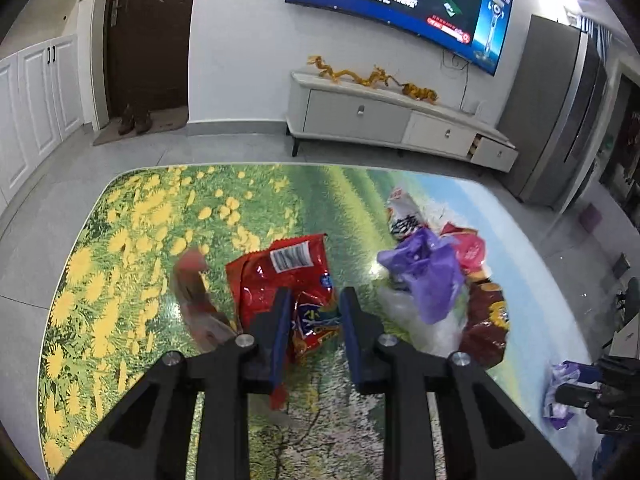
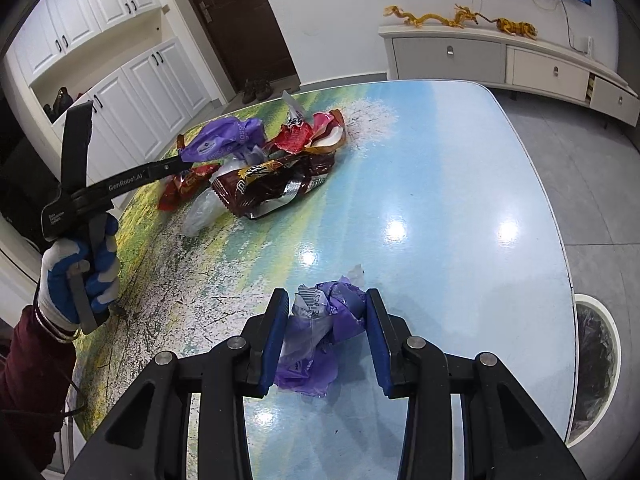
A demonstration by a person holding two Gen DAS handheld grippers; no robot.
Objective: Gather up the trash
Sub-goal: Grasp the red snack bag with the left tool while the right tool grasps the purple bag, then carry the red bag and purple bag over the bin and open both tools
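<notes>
The left gripper [image 1: 314,322] is holding its blue-padded jaws spread, with a crinkled red foil snack wrapper [image 1: 280,272] lying between them on the table, touching the left pad; a barcode label is showing on the wrapper's far end; a blurred reddish-brown scrap [image 1: 196,296] is sitting just to its left. The right gripper [image 2: 327,336] is also keeping its jaws spread, straddling a crumpled purple and clear plastic bag [image 2: 320,332] near the table's near edge; the bag is touching the left pad. Farther out, a loose pile is lying on the glossy flower-meadow printed tabletop [image 2: 440,168]: a purple plastic bag [image 2: 228,138], a dark brown foil packet [image 2: 272,188], and red and white wrappers [image 2: 316,132]. Beyond the table's right edge, a round white bin with a black liner [image 2: 596,360] is standing on the grey floor. A white TV cabinet [image 1: 384,120] is lining the far wall.
</notes>
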